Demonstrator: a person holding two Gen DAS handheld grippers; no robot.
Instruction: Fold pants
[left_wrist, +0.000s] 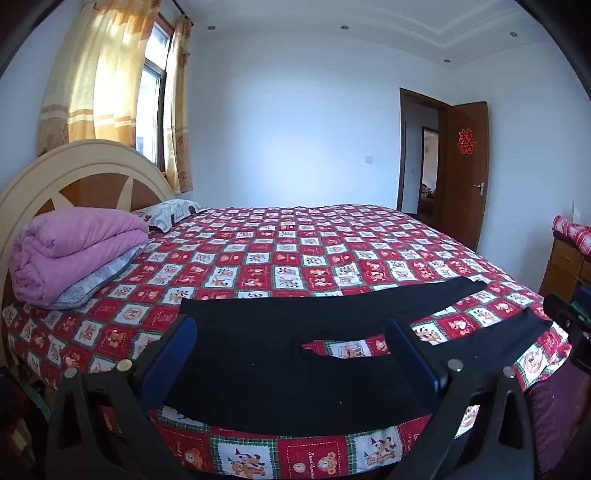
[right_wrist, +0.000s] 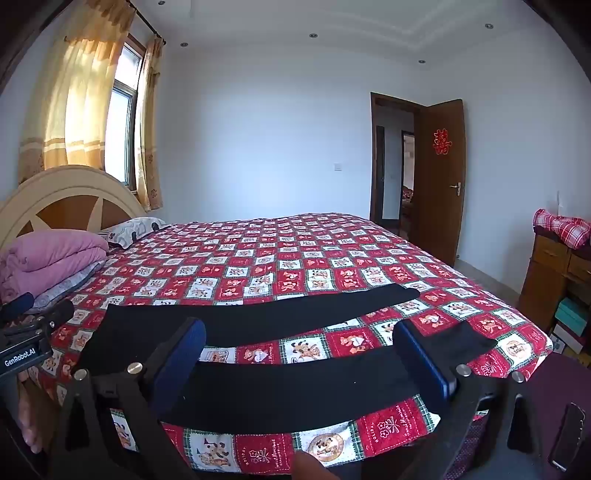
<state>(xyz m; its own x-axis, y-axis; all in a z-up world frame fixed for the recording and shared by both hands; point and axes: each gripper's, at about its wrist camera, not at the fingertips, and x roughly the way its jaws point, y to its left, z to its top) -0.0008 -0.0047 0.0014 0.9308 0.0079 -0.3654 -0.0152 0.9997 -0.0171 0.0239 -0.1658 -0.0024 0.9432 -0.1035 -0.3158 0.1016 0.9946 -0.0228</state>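
The black pants (left_wrist: 280, 354) lie flat along the bed's (left_wrist: 295, 251) near edge, long axis left to right, waist left. Your left tool (left_wrist: 291, 354) faces the waist, right tool (right_wrist: 299, 360) the legs; both released.

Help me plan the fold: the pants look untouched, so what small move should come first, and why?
Probably lower the right gripper onto the near leg's cuff. The black pants lie flat on the bed, legs spread apart, and both grippers, the left gripper too, hover open, holding nothing.
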